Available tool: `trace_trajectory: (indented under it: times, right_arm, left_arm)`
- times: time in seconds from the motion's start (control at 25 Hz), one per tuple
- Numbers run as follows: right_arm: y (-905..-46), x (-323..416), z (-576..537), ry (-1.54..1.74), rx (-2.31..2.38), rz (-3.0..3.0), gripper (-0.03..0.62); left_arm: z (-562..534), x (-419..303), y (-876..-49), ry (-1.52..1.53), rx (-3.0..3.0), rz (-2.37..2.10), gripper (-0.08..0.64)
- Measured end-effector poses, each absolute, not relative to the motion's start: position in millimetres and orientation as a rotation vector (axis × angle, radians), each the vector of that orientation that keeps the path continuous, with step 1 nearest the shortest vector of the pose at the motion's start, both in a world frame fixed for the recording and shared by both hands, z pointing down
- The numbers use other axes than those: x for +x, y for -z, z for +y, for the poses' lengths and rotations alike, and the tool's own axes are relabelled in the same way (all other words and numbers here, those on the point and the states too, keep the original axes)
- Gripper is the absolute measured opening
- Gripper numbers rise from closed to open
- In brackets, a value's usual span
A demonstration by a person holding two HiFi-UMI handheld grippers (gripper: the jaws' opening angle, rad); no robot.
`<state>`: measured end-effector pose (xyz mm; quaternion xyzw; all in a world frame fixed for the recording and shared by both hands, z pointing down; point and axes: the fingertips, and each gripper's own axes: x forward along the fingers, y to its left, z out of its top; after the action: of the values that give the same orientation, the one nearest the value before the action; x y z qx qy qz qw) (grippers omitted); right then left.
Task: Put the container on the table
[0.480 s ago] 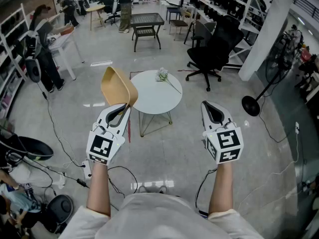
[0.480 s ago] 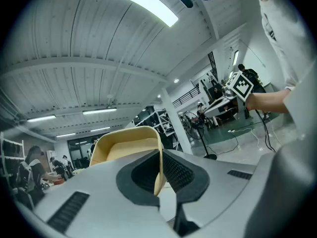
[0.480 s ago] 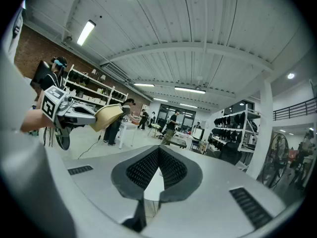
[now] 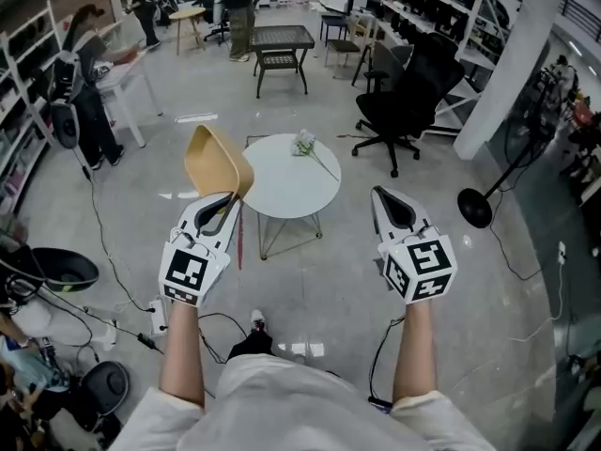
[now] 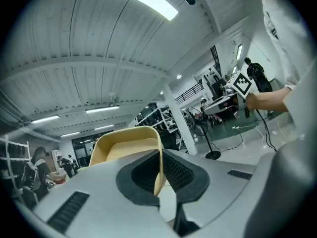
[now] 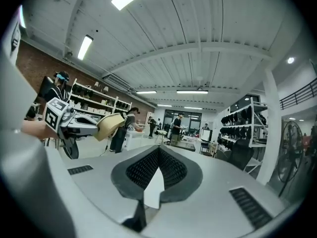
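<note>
A tan container [image 4: 214, 162] hangs in the air, tilted, its rim pinched in my left gripper [image 4: 225, 205]. In the left gripper view the container's [image 5: 130, 144] thin wall stands clamped between the dark pads. The round white table [image 4: 286, 177] stands on the floor just ahead and right of the container, with a small sprig of flowers [image 4: 307, 145] on its far side. My right gripper [image 4: 392, 205] is held at the same height, shut with nothing in it; in the right gripper view its pads [image 6: 168, 170] meet.
A black office chair [image 4: 402, 101] stands beyond the table at right. A dark metal bench [image 4: 280, 47] and people are farther back. Cables [image 4: 113, 261] trail over the floor at left. A fan stand [image 4: 477, 205] is at right.
I have stepped slightly forward: the table and floor have shifted in the head view. A foot now shows below. Both grippers keep their hold and pose.
</note>
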<state>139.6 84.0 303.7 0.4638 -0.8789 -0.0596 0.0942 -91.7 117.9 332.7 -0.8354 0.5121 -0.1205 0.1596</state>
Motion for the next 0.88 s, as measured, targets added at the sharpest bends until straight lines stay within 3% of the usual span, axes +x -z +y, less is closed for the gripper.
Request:
trace_trajectory:
  times: [0.36,0.88]
  right_arm:
    - [-317.7,134.6,-14.0,0.170,1.390,-2.610,0.012]
    - [-338.4,96.0,-244.3,0.046,1.556,-2.496,0.012]
  left_arm:
    - [18.6,-98.9,-346.6,0.348,-2.390,1.468,0.031]
    - [-233.4,-143.6,-370.6,0.445,-2.451,1.340,0.031]
